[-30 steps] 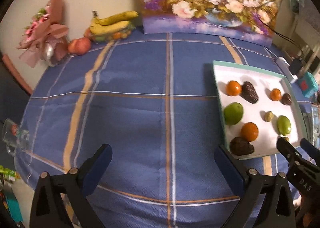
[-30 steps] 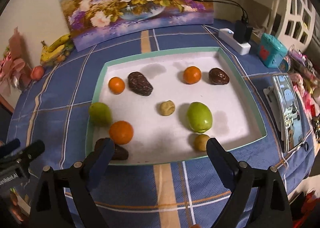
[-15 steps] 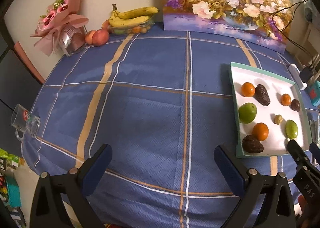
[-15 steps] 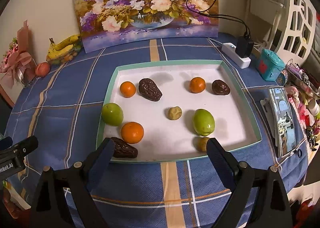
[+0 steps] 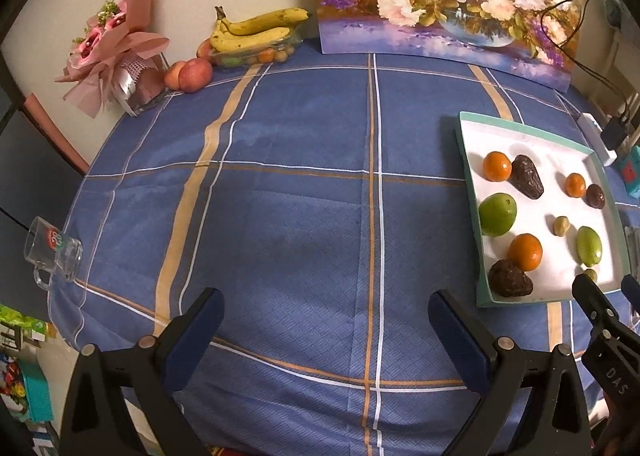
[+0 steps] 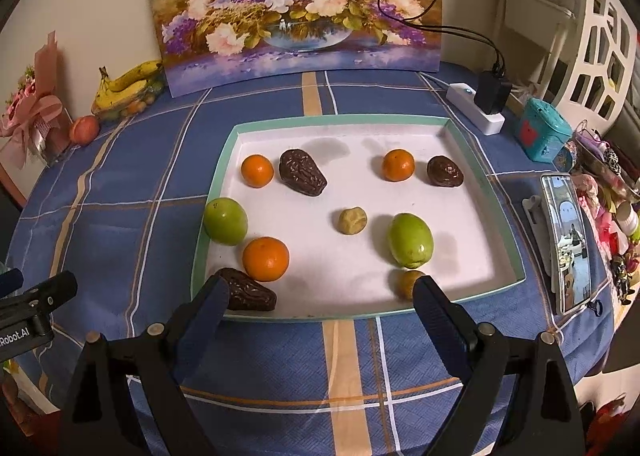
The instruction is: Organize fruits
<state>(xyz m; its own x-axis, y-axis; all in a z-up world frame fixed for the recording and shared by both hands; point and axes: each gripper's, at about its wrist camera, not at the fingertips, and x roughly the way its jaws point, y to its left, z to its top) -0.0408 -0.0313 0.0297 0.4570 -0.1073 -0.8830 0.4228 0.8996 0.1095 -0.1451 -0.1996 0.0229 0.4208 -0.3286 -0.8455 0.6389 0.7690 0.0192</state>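
A white tray [image 6: 484,191] with a teal rim is seen in full only by the right wrist camera; in the left wrist view the same tray [image 5: 470,159] is pushed to the right edge and partly cut off. On the tray, three oranges [image 6: 265,259], two green fruits [image 6: 411,240], three dark brown fruits [image 6: 302,172] and a small tan fruit [image 6: 352,220] are laid apart; a small yellowish fruit [image 6: 406,283] at the tray's near edge is partly hidden.

The right gripper [image 6: 316,306] is held just before the tray's near rim, its fingers [image 6: 210,302] wide apart with nothing between them. The left gripper [image 5: 326,316] is held over the bare blue checked counter [image 5: 280,215] left of the tray, its fingers [image 5: 460,322] likewise spread and empty.

A phone [image 6: 568,244] and a teal box [image 6: 544,133] right of the tray are shown clearly by the right view alone. A glass mug [image 5: 52,254] far left of the tray is shown by the left view alone, and the bananas [image 5: 256,29] and pink bouquet [image 5: 112,43] beyond it are shown large there.
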